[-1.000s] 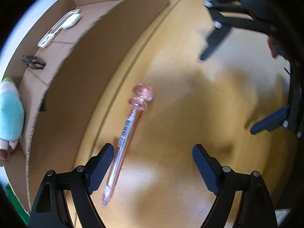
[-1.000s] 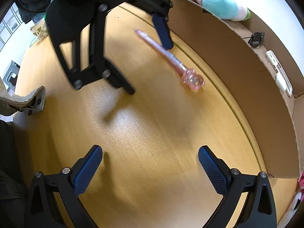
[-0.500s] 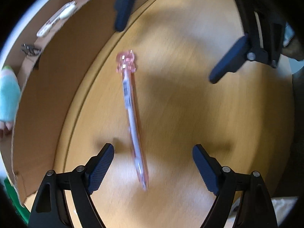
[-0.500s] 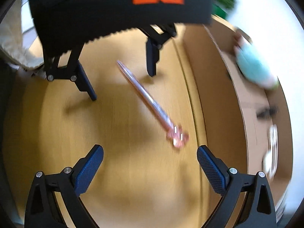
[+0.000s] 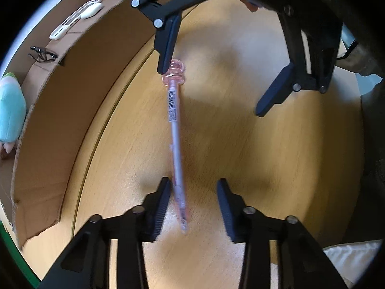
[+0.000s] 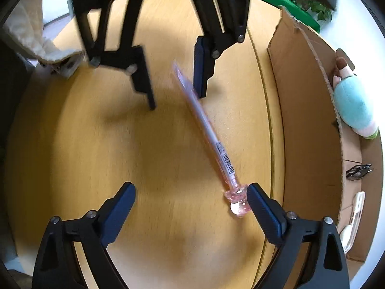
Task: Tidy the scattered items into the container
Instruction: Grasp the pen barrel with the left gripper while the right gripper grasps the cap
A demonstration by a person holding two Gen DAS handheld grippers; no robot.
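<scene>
Already in the box: a teal plush toy (image 5: 10, 110), a black binder clip (image 5: 42, 54) and a white flat gadget (image 5: 75, 19) are seen lying inside the cardboard box (image 5: 72, 101).
Left to tidy: one pink pen (image 5: 175, 144) is seen on the wooden bench (image 5: 240, 149), outside the box and near its side wall; no other loose item can be made out on the visible part of the bench.
Left claw (image 5: 193, 203): partly closed around the pen's tip end; one pad appears to touch the barrel, the other is apart from it, so the pen is not yet gripped.
Right claw (image 6: 191, 201): spread wide; its right pad is set just beside the pen's ornamental cap (image 6: 237, 198), nothing is held.
Progress: the task is judged mostly done; the pen is yet to be clamped, lifted over the wall and released inside.
</scene>
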